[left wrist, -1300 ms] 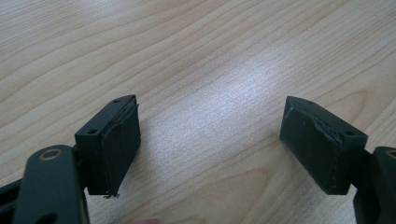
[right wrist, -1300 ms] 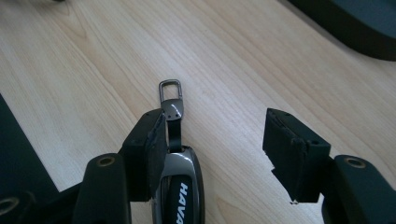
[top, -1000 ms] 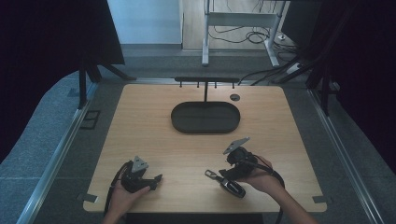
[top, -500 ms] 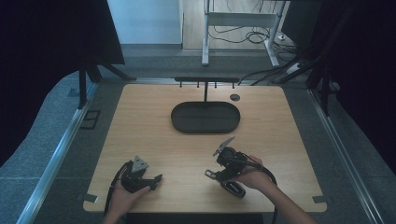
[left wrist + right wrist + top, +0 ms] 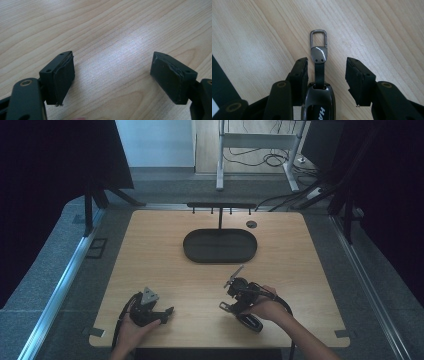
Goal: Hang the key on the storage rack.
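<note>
A dark key fob (image 5: 319, 100) lies on the wooden table (image 5: 165, 270), with a black strap and a metal clip (image 5: 318, 37) at its far end. My right gripper (image 5: 327, 63) points down over it. Its jaws have just been closing and stand on either side of the fob and strap. The left pad is close beside the fob and the right pad is apart from it. In the high view the key fob (image 5: 250, 322) sits by my right gripper (image 5: 234, 309) near the front edge. My left gripper (image 5: 112, 56) is open over bare wood, and in the high view the left gripper (image 5: 167, 312) rests at the front left.
A black oval tray (image 5: 190, 245) sits at the middle back of the table. Behind it stands a low black rail with hooks (image 5: 220, 206), beside a small round grommet (image 5: 251, 224). The table's front edge is close behind both hands.
My right gripper has moved left and down over the key fob, and its jaws have narrowed around it. The left gripper has stayed put.
</note>
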{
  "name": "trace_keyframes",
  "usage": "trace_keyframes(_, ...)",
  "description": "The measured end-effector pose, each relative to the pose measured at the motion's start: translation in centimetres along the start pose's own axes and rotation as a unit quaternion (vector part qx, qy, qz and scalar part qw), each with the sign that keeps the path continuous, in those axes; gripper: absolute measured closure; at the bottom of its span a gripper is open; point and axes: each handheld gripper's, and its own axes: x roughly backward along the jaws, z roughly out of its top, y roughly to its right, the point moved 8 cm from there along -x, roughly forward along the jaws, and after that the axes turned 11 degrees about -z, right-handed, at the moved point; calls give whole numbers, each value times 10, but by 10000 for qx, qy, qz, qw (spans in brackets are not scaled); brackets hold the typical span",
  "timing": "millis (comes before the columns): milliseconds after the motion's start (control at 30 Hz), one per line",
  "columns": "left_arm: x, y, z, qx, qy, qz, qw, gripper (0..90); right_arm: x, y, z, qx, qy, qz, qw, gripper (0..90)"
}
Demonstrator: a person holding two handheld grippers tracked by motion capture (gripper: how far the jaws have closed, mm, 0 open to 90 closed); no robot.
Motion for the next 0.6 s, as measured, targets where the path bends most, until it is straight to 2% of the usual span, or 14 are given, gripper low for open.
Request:
trace_keyframes(167, 0, 0, 0, -13, -4, 0, 10000, 198, -5, 0, 0, 86, -198, -49, 9998, 561)
trace_keyframes(333, 0, 0, 0, -16, -6, 1, 10000, 197, -11, -3, 1, 165, -350, 23, 9992, 569)
trace_keyframes(400, 0, 0, 0, -9, -4, -1, 10000, 197, -15, -5, 0, 212, -488, 33, 9986, 576)
trace_keyframes(600, 0, 0, 0, -4, -3, -9, 10000, 197, -19, -8, -1, 260, -615, 43, 9978, 589)
